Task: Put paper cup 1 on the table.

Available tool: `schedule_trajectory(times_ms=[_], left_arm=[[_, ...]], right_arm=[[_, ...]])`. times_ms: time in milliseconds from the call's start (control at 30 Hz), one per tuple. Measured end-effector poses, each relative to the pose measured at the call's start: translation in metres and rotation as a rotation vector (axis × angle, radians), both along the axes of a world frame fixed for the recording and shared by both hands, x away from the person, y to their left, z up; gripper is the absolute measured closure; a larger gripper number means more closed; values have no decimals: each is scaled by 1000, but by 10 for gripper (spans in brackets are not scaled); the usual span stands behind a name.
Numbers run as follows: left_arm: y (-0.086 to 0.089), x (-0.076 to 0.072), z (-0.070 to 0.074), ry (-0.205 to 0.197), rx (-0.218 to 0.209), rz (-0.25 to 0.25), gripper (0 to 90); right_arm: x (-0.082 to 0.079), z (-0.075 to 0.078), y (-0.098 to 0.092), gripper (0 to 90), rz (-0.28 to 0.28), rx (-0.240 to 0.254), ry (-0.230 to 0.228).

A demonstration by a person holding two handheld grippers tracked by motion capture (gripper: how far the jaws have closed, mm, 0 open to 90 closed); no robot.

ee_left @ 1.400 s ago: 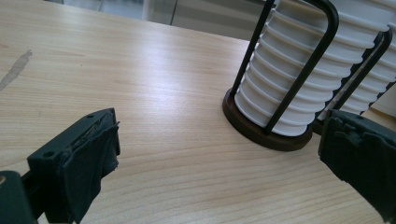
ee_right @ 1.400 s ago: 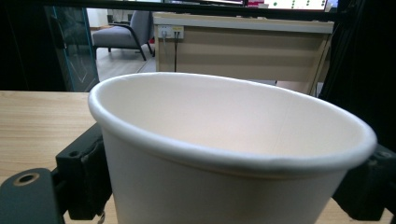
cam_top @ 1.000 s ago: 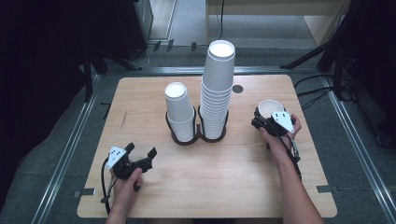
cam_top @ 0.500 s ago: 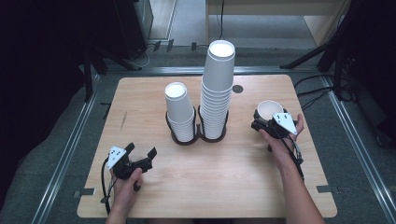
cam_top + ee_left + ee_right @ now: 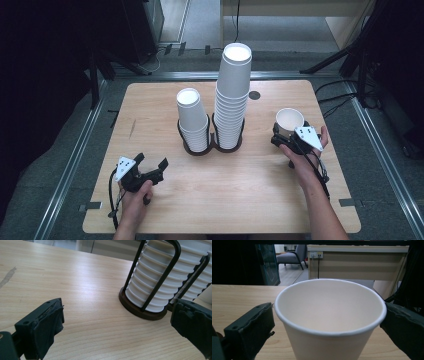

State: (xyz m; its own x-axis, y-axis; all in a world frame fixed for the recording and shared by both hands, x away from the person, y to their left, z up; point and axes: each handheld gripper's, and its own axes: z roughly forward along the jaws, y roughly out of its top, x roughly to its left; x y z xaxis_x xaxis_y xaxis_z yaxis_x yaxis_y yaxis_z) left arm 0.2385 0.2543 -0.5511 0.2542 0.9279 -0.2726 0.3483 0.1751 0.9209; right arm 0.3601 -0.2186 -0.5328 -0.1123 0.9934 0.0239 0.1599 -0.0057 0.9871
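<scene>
Left gripper (image 5: 151, 167) sits low over the near-left of the wooden table (image 5: 150, 105), held by the left hand (image 5: 134, 192); jaws spread wide, nothing between them, pointed toward the cup holder. In the left gripper view its jaws frame bare wood with the holder base ahead. Mid-table: black wire double holder (image 5: 212, 142) with two upside-down white stacks, short stack (image 5: 192, 120) in the left ring, tall stack (image 5: 232, 95) in the right ring, touching side by side. Small dark round spot (image 5: 254, 95) on the table just right of the tall stack, far side. Right side: single paper cup (image 5: 289, 120) upright, mouth up, empty inside. Right gripper (image 5: 282, 136) has a jaw on each side of the cup wall; jaws at or just off the wall, firm grip cannot tell. Right hand (image 5: 305, 160) behind it.
</scene>
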Motion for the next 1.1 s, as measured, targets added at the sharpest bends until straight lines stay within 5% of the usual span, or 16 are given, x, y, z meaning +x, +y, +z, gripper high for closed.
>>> schedule_trajectory(times_ms=[633, 900, 1100], left_arm=[[0, 0, 0, 2, 7, -1, 0], [0, 0, 0, 0, 5, 0, 0], [-2, 0, 2, 9, 21, 4, 0]], right_arm=[[-28, 5, -8, 0, 46, 1, -20], [-41, 21, -14, 0, 54, 10, -46], [-52, 39, -17, 0, 63, -30, -47]])
